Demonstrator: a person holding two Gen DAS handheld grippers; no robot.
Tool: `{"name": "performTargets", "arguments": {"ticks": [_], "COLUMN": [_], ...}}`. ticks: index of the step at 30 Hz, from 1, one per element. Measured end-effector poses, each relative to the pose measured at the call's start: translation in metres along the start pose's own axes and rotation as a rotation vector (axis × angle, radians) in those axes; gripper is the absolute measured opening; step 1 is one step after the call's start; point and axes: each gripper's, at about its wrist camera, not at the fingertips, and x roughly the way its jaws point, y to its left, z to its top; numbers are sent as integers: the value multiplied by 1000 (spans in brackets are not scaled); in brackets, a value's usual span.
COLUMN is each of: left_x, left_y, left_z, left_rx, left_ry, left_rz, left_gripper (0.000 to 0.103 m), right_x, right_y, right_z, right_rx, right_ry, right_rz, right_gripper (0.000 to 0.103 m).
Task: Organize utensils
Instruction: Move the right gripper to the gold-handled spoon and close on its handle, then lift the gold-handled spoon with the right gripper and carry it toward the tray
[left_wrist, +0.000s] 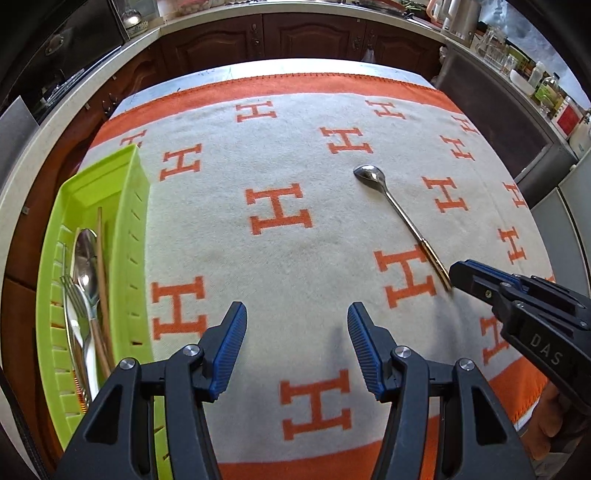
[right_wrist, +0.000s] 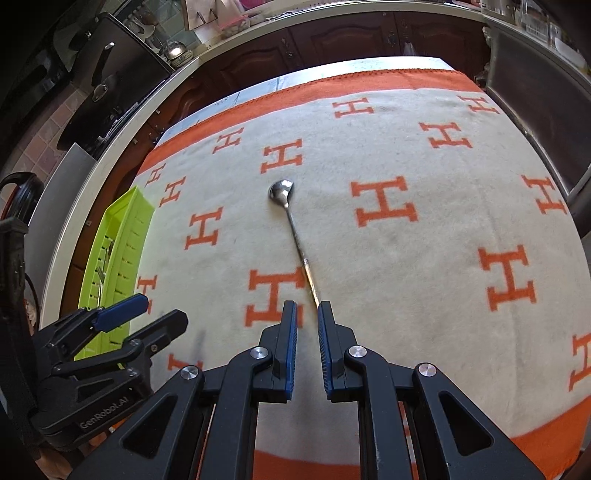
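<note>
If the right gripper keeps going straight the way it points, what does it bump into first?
Most likely the spoon: the handle's end lies just ahead of the right gripper, in line with the gap between its fingers. Depth is unclear, so it might meet the blanket underneath first.

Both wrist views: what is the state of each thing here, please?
spoon: lying on the cloth, handle end at the right tips.
green tray: holds cutlery.
left hand-held gripper: open, empty.
right hand-held gripper: narrow gap, not clamping.
</note>
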Motion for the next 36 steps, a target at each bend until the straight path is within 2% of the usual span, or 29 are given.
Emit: {"name": "performTargets", "arguments": {"ticks": [5,8,12,24,25,28,31,36], "left_x": [12,15,21,31,31,30,25,6], "left_y": [3,7,13,25,25,28,31,38], "left_z": [11,16,24,28,27,22,19,11], "left_rx": [-23,-36,-49,-77,-78,-86,-99,-119], "left_ry": [8,6,7,12,13,13,8,-27], "left_rz": [1,7,17,6,4,-5,-13,-30], "left_gripper": [56,61,62,62,62,62,62,62], "right_x": [16,30,47,74,76,79,77,66], "right_y": [4,11,22,48,51,57,53,40], "right_z": [22,35,45,73,74,73,73,66], "right_rx": [-36,-64,-109,-245,-268,-306,-282,-182], "right_ry": [-4,9,12,-56,-67,-100,-103,-67], "right_rz": [2,-6,-29,-123,-139,-181,-171,-78], "right_gripper": [12,12,16,19,18,7,5,4]}}
